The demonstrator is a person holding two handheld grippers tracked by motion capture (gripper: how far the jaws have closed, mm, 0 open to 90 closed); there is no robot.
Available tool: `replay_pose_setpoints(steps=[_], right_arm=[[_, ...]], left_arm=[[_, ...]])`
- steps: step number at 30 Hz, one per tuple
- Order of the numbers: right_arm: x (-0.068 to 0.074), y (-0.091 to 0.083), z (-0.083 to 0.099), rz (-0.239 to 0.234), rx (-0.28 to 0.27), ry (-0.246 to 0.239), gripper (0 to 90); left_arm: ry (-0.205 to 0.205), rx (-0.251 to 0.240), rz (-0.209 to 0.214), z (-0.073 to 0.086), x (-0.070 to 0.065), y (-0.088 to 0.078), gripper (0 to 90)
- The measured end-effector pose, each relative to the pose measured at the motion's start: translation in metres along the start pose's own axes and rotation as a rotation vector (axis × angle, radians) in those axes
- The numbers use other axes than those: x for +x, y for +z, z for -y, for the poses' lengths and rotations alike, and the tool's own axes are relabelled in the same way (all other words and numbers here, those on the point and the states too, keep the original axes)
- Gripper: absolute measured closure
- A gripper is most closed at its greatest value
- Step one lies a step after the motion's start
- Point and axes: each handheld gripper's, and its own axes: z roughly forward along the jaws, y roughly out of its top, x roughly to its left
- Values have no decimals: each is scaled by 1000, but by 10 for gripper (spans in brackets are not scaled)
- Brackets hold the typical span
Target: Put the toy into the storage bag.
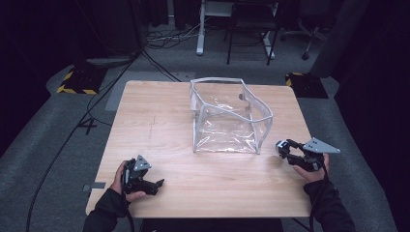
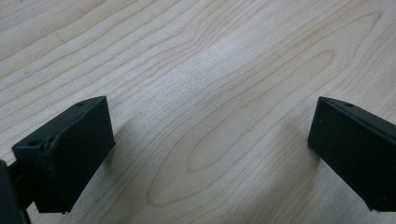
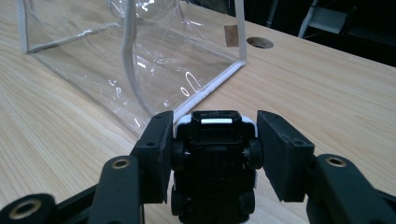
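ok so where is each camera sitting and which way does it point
High view: above the person's side of the table, looking forward and down; both forearms enter from the bottom, left gripper and right gripper either side of a clear bag.
Left gripper view: on the left gripper, aimed down at bare wood; its jaws stand wide apart.
Right gripper view: on the right gripper, low, facing the bag; its jaws grip a toy car.
Shared: the bag and tabletop show in the high and right gripper views.
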Motion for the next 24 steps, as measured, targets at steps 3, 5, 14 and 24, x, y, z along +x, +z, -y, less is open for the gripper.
replay_pose_setpoints(steps=[3,5,14,24], right_arm=[[1,0,-4,-3,-5,-1,483],[1,-2,-8,3,-7,0,483],[-6,-11,-26,35,-29,10,483],[-18,-15,-44,48,-56,28,484]], left_arm=[[1,-2,-3,0,0,0,6],[0,-1,-1,0,0,0,5],[-6,-5,-2,0,0,0,5],[-5,-2,-3,0,0,0,5]])
